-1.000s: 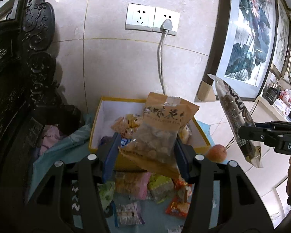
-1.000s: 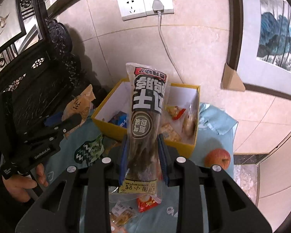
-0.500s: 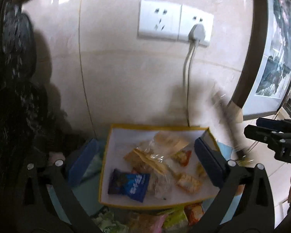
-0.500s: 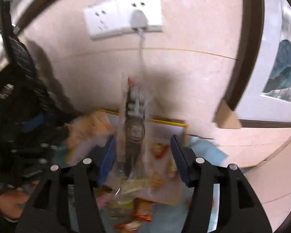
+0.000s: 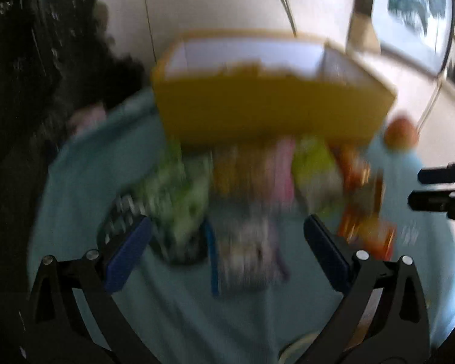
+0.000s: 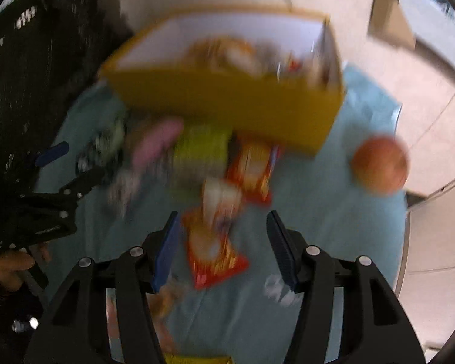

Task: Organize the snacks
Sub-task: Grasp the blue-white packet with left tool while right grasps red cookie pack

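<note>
Both views are blurred by motion. A yellow box (image 5: 270, 106) with several snack packs inside (image 6: 227, 57) stands at the back of a light blue cloth (image 5: 100, 182). Several loose snack packs lie in front of it: a green-white pack (image 5: 173, 200), a pink pack (image 6: 157, 142), a lime pack (image 6: 203, 151) and red-orange packs (image 6: 212, 251). My left gripper (image 5: 227, 248) is open and empty above a dark pack (image 5: 245, 257). My right gripper (image 6: 224, 248) is open and empty over a red-orange pack. The left gripper also shows in the right wrist view (image 6: 69, 170).
An apple (image 6: 379, 166) lies on the cloth right of the box. Dark carved furniture (image 5: 21, 60) stands at the left. A tiled wall (image 5: 215, 0) with a cable and framed pictures (image 5: 415, 9) is behind the box.
Both grippers have let go of their snack packs into the box, opened, and dropped back down toward the loose packs on the cloth.
</note>
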`<state>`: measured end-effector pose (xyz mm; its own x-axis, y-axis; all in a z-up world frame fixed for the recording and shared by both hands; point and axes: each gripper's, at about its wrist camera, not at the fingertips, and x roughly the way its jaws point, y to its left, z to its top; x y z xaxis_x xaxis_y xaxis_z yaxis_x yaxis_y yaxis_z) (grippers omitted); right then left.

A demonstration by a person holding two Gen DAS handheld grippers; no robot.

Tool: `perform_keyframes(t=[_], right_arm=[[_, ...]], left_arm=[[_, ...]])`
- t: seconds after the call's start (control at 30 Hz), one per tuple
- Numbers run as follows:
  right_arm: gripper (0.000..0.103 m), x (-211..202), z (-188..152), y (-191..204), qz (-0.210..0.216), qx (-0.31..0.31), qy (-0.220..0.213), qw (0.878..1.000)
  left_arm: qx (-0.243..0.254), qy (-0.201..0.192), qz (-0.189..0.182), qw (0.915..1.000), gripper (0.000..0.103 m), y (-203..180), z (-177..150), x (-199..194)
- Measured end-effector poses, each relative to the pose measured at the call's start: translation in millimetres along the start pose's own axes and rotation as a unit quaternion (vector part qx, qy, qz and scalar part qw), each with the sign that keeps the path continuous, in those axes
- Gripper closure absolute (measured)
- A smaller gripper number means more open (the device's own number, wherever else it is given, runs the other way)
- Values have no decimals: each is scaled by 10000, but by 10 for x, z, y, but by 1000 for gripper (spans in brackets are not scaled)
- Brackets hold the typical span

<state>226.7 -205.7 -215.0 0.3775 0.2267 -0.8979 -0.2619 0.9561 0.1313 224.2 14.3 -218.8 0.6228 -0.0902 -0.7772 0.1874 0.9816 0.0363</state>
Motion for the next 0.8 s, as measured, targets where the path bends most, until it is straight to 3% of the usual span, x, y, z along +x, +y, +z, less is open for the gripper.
perform_keyframes(t=[0.1, 0.23, 0.53, 0.57, 0.6, 0.63, 0.7, 0.77, 0.8], right_arm=[[45, 158, -140, 76, -22, -91, 183, 9998], [45, 314, -124, 184, -120, -194, 308, 9993], [43, 735, -119, 245, -362, -337, 424, 9979], [45, 736, -139, 290, -473, -499, 437, 9967], [53, 719, -154, 326, -465, -625, 426, 9960], [58, 691, -166, 336, -356, -625, 442, 9964], [58, 613, -187, 321, -248, -493, 385, 9977], [58, 507, -207, 283, -130, -339, 278, 9990], [58, 438, -212, 258, -55, -228, 222, 9995]], left_arm=[[-24, 167, 28, 9999, 2, 7, -175, 139], [-245, 296, -15, 9993, 2, 61, -177, 304], [-151, 586, -26, 9982, 2, -14, -295, 595], [-143, 574, -48, 9982, 2, -13, -305, 588], [-129, 581, -90, 9982, 4, -7, -314, 578], [-53, 534, -136, 9985, 10, -12, -328, 546], [7, 405, -239, 9989, 62, 3, -335, 460], [-175, 435, -425, 9980, 82, 95, -352, 385], [-295, 374, -476, 9977, 81, 132, -352, 325]])
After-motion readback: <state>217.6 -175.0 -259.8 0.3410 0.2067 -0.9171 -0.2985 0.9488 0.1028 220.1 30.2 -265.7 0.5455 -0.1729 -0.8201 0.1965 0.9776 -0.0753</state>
